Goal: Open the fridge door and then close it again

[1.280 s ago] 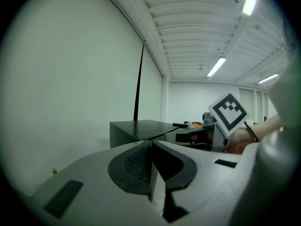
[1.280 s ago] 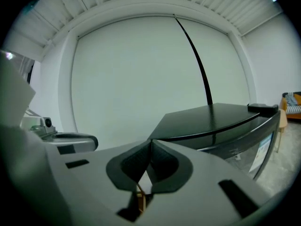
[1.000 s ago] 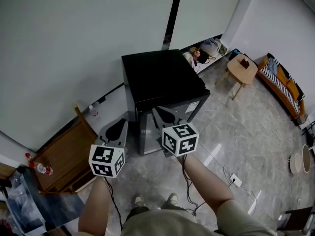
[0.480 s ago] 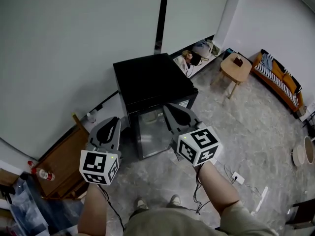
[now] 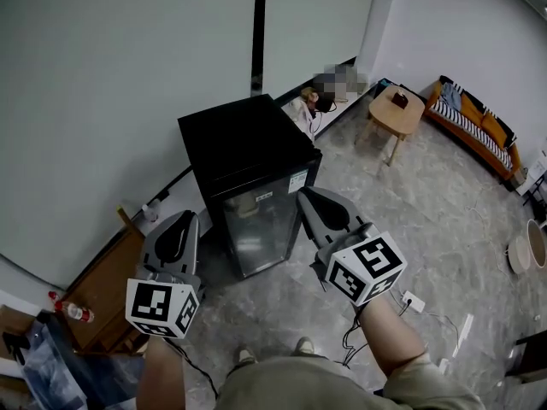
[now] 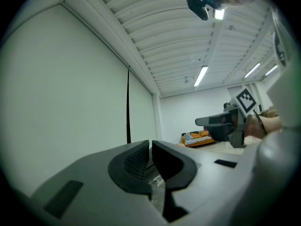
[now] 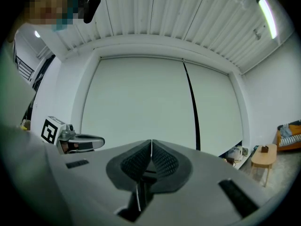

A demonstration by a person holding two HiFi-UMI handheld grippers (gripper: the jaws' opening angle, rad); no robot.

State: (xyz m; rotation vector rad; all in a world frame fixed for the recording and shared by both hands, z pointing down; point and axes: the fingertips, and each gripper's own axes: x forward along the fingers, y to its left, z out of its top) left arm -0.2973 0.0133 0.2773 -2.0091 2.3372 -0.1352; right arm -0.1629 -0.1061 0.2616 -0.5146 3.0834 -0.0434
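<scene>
**Head view:** the fridge (image 5: 248,139), a low black box with a flat matt top, has its glass door (image 5: 261,229) shut flush against the body. The left gripper (image 5: 186,219) hangs left of the fridge and the right gripper (image 5: 306,196) beside its right edge. Neither seems to touch it. I judge this fits a door not opened as well as one closed again.

**Left gripper view:** the grey jaws with ribbed dark pads (image 6: 134,159) are nearly together, holding nothing. The fridge is out of sight.

**Right gripper view:** the jaws meet, empty.
</scene>
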